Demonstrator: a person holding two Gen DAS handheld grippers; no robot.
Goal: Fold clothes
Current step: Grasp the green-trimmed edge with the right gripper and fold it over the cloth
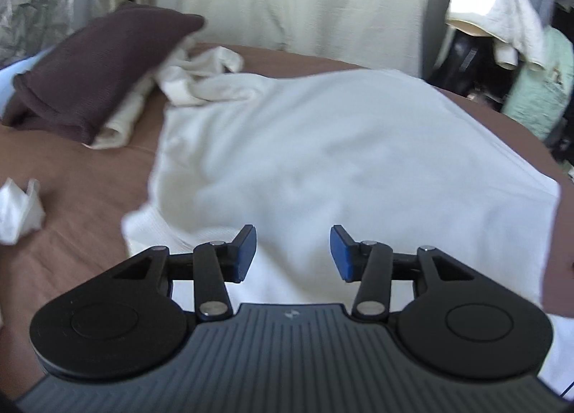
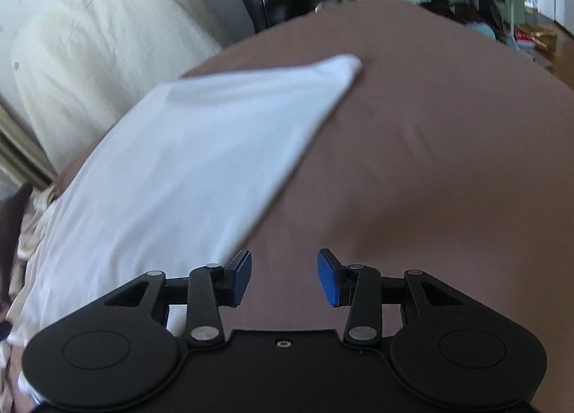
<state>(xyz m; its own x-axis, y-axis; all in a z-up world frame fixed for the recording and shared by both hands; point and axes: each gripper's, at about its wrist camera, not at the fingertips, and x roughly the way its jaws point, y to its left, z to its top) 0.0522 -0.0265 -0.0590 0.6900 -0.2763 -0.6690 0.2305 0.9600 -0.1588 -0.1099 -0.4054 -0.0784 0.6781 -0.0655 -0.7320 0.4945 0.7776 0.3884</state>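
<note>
**White garment laid flat, both grippers empty**

White garment (image 1: 323,147) lies spread on the brown bed cover (image 2: 430,162), apparently folded once, though motion blur makes the layers hard to confirm. In the right wrist view its long straight edge runs diagonally toward the far edge of the bed.

Left gripper (image 1: 293,254): jaws spread, nothing between the blue pads, hanging over the garment's near portion. Right gripper (image 2: 284,278): jaws spread, empty, over bare cover just beside the garment's near edge.

Brown folded item (image 1: 100,69) rests on a crumpled cream cloth (image 1: 193,79) near the bed's far left corner; a small white wad (image 1: 19,208) sits at the left edge.

Risk: a next pinch may catch only the top layer and peel the fold open. A pad could also snag the cover beneath and drag the garment askew.
</note>
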